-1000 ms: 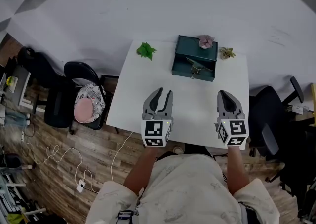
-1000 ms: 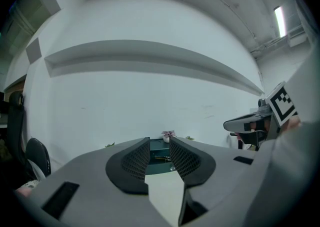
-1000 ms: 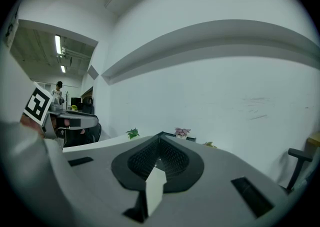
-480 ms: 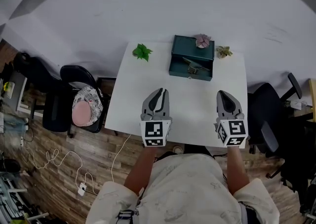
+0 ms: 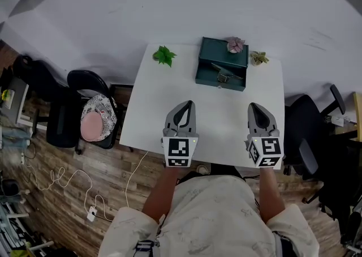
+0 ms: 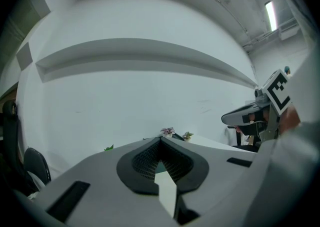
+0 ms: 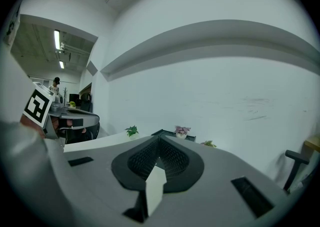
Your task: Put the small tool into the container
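A dark green box-shaped container (image 5: 222, 70) stands at the far side of the white table (image 5: 153, 114), with a small metallic tool (image 5: 224, 76) lying at its front part. My left gripper (image 5: 188, 105) hovers over the near left of the table; its jaws have just been closing and are now shut with nothing between them. My right gripper (image 5: 255, 107) hangs over the near right, also shut and empty. Both point toward the container and stay well short of it. In the right gripper view the container (image 7: 165, 133) peeks just above the jaw tips.
A green leafy sprig (image 5: 164, 55) lies at the table's far left corner. A pink succulent (image 5: 235, 45) and a small pale plant (image 5: 259, 57) sit by the container's far right. Office chairs (image 5: 93, 111) stand left of the table, and another chair (image 5: 310, 137) stands on the right.
My left gripper's jaws have closed from wide open to shut, with nothing between them. The right gripper has stayed shut and barely moved.
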Action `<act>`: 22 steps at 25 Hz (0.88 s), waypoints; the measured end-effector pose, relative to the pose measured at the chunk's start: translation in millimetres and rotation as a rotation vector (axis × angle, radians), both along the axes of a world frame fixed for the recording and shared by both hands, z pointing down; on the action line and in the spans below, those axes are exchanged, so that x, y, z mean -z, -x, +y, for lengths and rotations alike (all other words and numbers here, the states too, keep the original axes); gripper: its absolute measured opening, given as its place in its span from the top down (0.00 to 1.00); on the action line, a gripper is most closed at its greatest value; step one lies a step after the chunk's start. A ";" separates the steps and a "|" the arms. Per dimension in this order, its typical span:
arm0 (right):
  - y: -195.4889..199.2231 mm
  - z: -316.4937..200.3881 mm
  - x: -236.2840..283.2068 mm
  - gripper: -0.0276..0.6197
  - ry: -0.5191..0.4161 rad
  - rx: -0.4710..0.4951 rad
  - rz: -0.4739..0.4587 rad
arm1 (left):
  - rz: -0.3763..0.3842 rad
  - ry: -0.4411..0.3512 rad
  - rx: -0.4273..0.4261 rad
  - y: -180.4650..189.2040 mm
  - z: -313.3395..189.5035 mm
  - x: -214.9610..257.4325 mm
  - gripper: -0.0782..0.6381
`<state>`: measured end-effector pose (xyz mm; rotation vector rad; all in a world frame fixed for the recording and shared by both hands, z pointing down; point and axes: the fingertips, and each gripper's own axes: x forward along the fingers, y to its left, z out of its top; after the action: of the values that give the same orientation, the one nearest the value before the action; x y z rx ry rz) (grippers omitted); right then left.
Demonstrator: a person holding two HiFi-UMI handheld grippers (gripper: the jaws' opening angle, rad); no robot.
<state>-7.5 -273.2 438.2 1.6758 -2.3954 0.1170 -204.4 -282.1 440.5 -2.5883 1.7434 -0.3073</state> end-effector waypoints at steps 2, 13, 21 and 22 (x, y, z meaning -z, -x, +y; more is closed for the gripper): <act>1.9 0.3 0.0 0.93 -0.003 0.000 0.003 | -0.007 -0.008 0.000 0.8 0.1 -0.1 0.88; 7.7 -1.4 -0.1 0.93 -0.008 -0.001 0.012 | -0.006 -0.012 -0.027 -3.7 1.9 -3.4 0.88; 8.1 -3.7 2.0 0.93 -0.017 -0.012 0.007 | -0.001 -0.017 -0.031 -2.4 -0.6 -2.1 0.88; 7.6 -3.4 1.8 0.93 -0.018 -0.013 0.006 | -0.001 -0.018 -0.031 -2.6 -0.2 -2.2 0.88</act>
<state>-15.2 -276.5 436.4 1.6972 -2.3880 0.0929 -201.8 -282.3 442.6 -2.5998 1.6959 -0.2910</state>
